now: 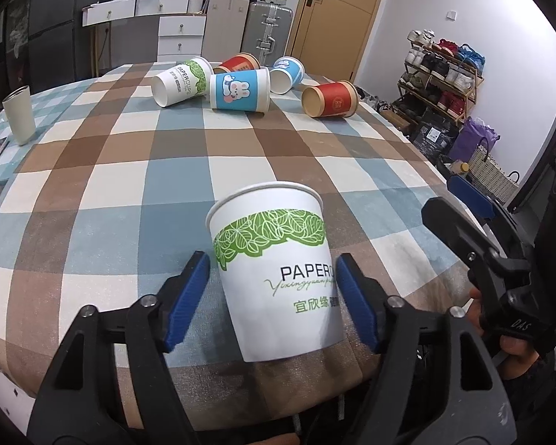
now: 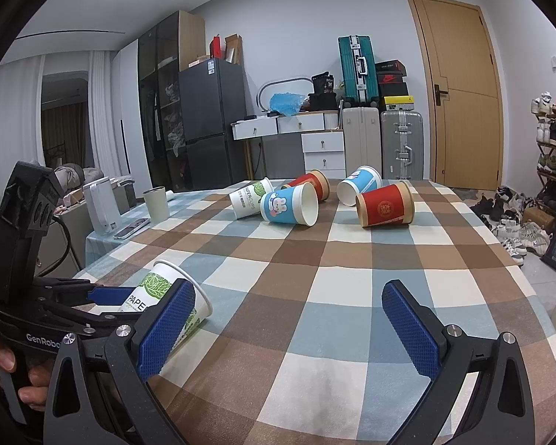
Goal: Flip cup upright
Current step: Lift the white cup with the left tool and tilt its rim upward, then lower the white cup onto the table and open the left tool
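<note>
A white paper cup with a green leaf band (image 1: 278,274) is seen in the lower middle of the left wrist view, between the two blue pads of the left tool (image 1: 272,296). Its rim points up and away, and its base sits low near the edge of the checked worktop (image 1: 137,170). The right pad touches the cup wall; a narrow gap seems to remain at the left pad, so a firm grip cannot be confirmed from this view. In the right wrist view the same cup (image 2: 174,296) appears at the lower left, tilted with its open mouth up and to the right, flanked by the left tool's blue pads (image 2: 111,294).

The right tool (image 2: 285,330) is held open, its blue pads well apart above bare checked cloth, with nothing between them. It is also seen at the right edge of the left wrist view, gripped by a hand (image 1: 500,333).

At the far side of the worktop, in the upper middle of both views, five more cups lie on their sides in a loose cluster: a second white leaf-print cup (image 1: 181,81), a blue rabbit-print cup (image 1: 239,89), another blue cup (image 1: 287,74), a red cup (image 1: 330,99) and a further red cup (image 1: 241,62) behind them. A pale tumbler (image 1: 18,115) stands upright at the left edge.
</note>
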Demonstrator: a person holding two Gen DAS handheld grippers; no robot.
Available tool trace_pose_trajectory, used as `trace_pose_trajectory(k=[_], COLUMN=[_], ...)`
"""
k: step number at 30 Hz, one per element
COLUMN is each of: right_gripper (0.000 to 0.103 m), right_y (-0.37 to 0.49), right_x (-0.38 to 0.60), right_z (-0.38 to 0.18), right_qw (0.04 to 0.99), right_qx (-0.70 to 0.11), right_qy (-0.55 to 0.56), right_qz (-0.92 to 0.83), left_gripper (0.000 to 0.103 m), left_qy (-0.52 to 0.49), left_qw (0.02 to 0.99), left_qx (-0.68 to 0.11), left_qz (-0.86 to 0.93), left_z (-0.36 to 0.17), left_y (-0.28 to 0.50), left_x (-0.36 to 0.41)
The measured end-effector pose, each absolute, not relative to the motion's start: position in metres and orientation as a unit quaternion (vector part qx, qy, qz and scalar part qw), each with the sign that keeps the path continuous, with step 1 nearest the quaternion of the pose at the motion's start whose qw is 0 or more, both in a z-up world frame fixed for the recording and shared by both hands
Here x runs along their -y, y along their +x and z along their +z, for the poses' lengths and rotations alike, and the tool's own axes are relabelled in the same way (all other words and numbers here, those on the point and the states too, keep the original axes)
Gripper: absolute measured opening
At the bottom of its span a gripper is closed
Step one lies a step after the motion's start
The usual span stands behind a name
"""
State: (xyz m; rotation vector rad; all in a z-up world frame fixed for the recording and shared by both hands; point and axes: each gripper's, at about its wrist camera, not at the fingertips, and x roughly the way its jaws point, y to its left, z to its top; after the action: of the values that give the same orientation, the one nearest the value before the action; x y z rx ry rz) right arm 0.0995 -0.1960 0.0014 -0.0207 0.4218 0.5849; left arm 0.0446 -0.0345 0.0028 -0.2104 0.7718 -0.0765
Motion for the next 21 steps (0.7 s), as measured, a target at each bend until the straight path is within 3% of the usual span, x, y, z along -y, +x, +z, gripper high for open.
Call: trace_pose_trajectory(k=[5, 9, 21], right_gripper=[0.103, 0.103, 0.103], right_y=[0.1, 0.101, 0.111], right_x=[0.197, 0.196, 0.186], right_z=[0.002, 0.004, 0.01], right_qw=[0.934, 0.93, 0.908], right_qx=[-0.21, -0.218, -0.277], right_qy=[-0.004, 0.003, 0.025], right_qz=[0.289, 0.296, 0.314], left_gripper=[0.086, 0.102, 0.102], left_qy=[-0.105, -0.1, -0.088], left_qw=[0.928, 0.936, 0.948], left_qx=[-0.354, -0.337, -0.304], left_qz=[-0.037, -0.025, -0.013], left_z=[0.014, 0.022, 0.033], left_y=[0.038, 0.033, 0.02], left_x=[0.026, 0.017, -0.006])
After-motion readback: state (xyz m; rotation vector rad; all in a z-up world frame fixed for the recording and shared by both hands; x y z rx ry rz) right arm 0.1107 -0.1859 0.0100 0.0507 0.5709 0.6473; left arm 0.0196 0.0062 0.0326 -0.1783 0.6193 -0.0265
